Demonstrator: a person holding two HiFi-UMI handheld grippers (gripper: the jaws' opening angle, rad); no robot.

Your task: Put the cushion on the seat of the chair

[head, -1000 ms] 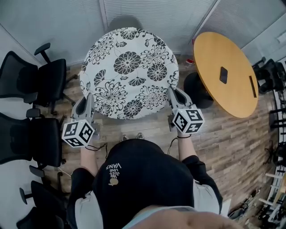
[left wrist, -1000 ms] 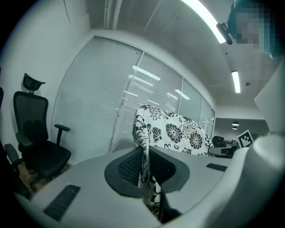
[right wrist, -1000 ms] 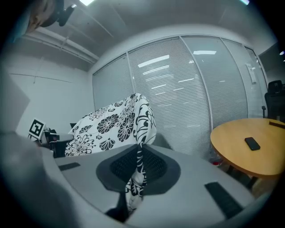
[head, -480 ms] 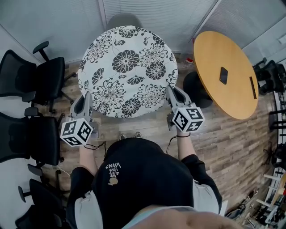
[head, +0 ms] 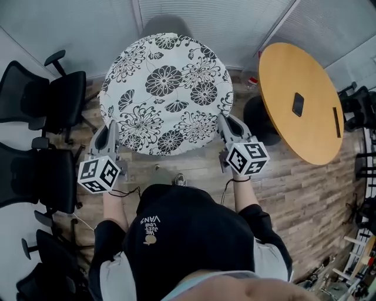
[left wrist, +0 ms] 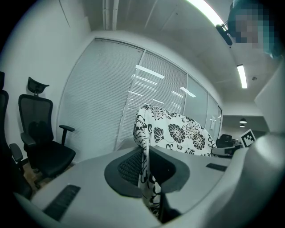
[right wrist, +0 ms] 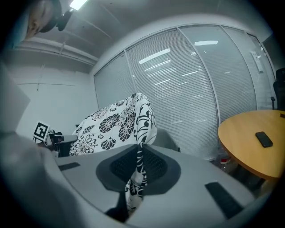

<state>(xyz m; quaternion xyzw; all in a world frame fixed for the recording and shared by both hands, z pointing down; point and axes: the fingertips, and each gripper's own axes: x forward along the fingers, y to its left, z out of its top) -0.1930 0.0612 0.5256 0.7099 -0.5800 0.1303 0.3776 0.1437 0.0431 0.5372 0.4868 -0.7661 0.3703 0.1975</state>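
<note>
A round white cushion (head: 167,94) with a black flower print hangs spread out in front of me, held by its near edge at both sides. My left gripper (head: 111,128) is shut on the cushion's left edge, and the printed cloth (left wrist: 149,173) runs pinched between its pads. My right gripper (head: 226,122) is shut on the right edge, where the cloth (right wrist: 139,164) is likewise clamped. A grey chair (head: 161,26) peeks out behind the cushion's far rim; its seat is hidden under the cushion.
Black office chairs (head: 50,100) stand in a row at the left. A round wooden table (head: 305,129) with a dark phone (head: 298,104) on it stands at the right. Window blinds (head: 194,17) close off the far side. The floor is wood planks.
</note>
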